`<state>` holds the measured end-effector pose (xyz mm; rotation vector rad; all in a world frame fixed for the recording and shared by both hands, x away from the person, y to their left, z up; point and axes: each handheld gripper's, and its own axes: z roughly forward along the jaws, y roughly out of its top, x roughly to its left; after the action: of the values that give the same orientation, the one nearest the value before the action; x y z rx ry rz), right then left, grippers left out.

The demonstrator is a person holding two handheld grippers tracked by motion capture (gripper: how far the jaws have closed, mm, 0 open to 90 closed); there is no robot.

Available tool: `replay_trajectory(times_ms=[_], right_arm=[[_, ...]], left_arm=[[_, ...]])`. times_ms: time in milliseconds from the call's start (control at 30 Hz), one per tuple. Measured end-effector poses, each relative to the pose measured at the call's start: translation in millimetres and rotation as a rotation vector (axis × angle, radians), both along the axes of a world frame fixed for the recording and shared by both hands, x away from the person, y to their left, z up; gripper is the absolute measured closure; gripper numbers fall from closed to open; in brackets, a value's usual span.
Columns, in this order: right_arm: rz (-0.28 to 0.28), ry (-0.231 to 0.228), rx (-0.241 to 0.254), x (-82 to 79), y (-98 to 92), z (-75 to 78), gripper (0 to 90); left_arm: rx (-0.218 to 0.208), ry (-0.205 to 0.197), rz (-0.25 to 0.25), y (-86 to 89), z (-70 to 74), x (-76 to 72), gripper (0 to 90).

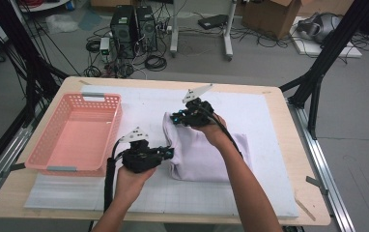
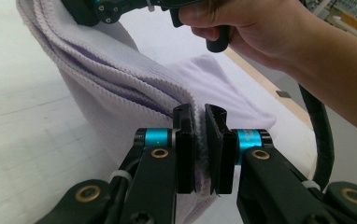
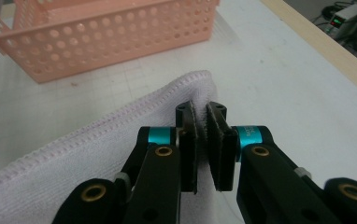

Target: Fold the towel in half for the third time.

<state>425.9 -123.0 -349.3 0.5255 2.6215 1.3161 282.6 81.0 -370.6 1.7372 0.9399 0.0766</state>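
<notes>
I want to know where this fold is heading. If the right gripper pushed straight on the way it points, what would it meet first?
Probably the pink basket: beyond the towel clamped in the right gripper, it stands ahead, a little left, across bare mat; depth is unclear.

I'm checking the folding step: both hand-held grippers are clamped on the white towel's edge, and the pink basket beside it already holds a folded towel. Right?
Not quite. The pink basket is empty, as the high view shows. The rest holds: the left hand-held gripper and right hand-held gripper are both clamped on the white towel edge.

basket (image 1: 76,133) left of towel (image 1: 206,154), on table (image 1: 289,130)
</notes>
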Motion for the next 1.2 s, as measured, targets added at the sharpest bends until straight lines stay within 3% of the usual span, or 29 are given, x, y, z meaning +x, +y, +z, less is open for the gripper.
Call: replay_trajectory(times_ms=[367, 767, 800, 867, 967, 1133, 1200], right_arm=[[-0.097, 0.003, -0.001, -1.7, -55.2, -9.5, 84.0], [-0.176, 0.003, 0.001, -6.1, -104.3, -23.9, 84.3], [-0.181, 0.001, -0.004, -6.3, -107.6, -25.4, 84.3], [-0.189, 0.001, -0.014, -7.0, -114.2, -28.6, 84.5], [-0.201, 0.001, -0.021, -7.9, -125.3, -32.8, 84.5], [-0.215, -0.003, -0.030, -10.5, -142.8, -40.1, 84.5], [-0.219, -0.013, -0.034, -12.3, -148.9, -42.8, 84.4]], left_arm=[[0.023, 0.044, -0.074, -53.0, -9.1, 18.3, 82.2], [0.066, 0.042, -0.085, -102.1, -22.2, 27.2, 79.8], [0.064, 0.030, -0.077, -105.4, -22.8, 26.3, 77.0], [0.080, -0.016, -0.070, -107.5, -22.7, 24.1, 62.7], [0.089, -0.055, -0.059, -101.7, -19.0, 21.5, 44.5], [0.063, -0.157, -0.028, -73.8, -10.9, 16.3, 38.0], [0.057, -0.180, -0.005, -60.7, -11.5, 15.4, 36.4]])
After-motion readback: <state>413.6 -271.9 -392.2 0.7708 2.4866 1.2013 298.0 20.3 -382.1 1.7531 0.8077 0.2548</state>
